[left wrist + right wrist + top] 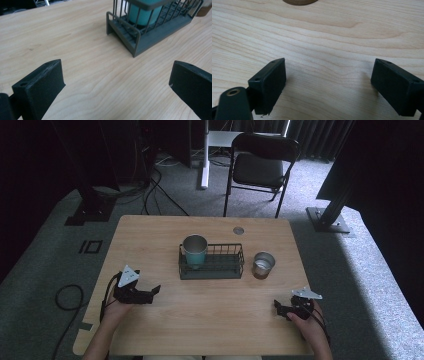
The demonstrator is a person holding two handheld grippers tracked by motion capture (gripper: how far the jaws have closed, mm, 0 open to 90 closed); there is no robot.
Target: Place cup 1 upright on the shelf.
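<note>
- Your left gripper [150, 293] rests on the tabletop [210, 320], jaws wide, empty.
- Your right gripper [280, 308] likewise: jaws wide, empty.
- The teal cup [195, 251] stands in the wire basket [225, 270]; the metal cup [263, 265] beside it.

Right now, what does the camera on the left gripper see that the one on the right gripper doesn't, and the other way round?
The left gripper view alone takes in the dark wire basket with the teal cup standing inside it. The right gripper view alone catches the brown lower edge of a round thing at its top, too cropped to name. Both share the light wooden table and, each for its own gripper, two black fingers spread wide with nothing between them.
</note>
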